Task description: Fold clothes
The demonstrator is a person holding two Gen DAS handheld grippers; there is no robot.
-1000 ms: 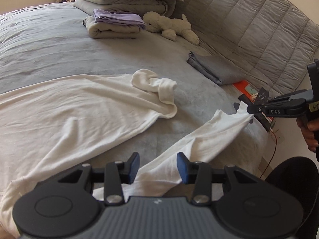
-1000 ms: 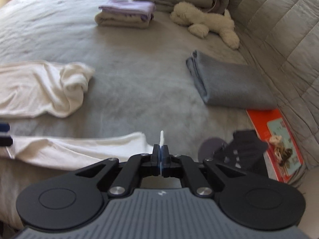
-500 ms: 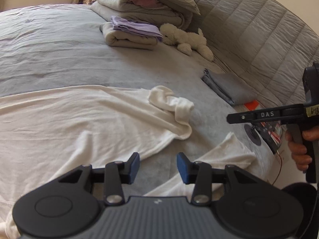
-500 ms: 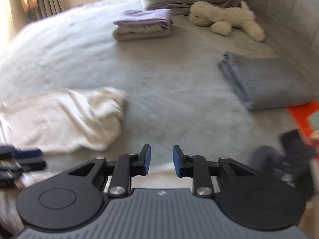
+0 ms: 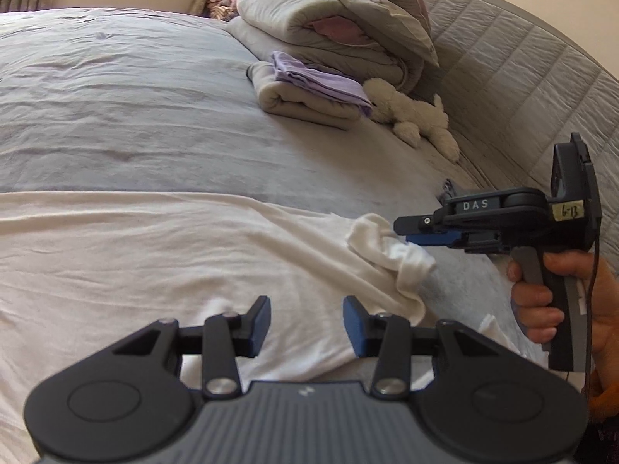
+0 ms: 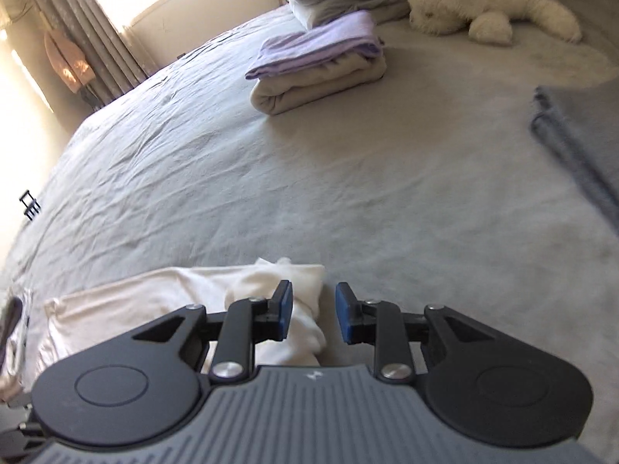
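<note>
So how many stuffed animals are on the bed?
1. A white plush dog lies near the quilted headboard, beside the folded clothes stack. More could be hidden behind the piled bedding.

Right gripper [image 6: 312,317]: a second ago my jaws were pinched on the end of the white garment's [image 5: 154,263] sleeve; they have since opened and nothing is pressed between the pads.
Sleeve: let go, no longer stretched out toward the bed's edge.
Right gripper's place: I have swung it over to the bunched cuff [image 6: 298,301], which now lies beside its left pad.
Left gripper [image 5: 305,324]: shifted, so the garment's body now lies under its jaws.
</note>
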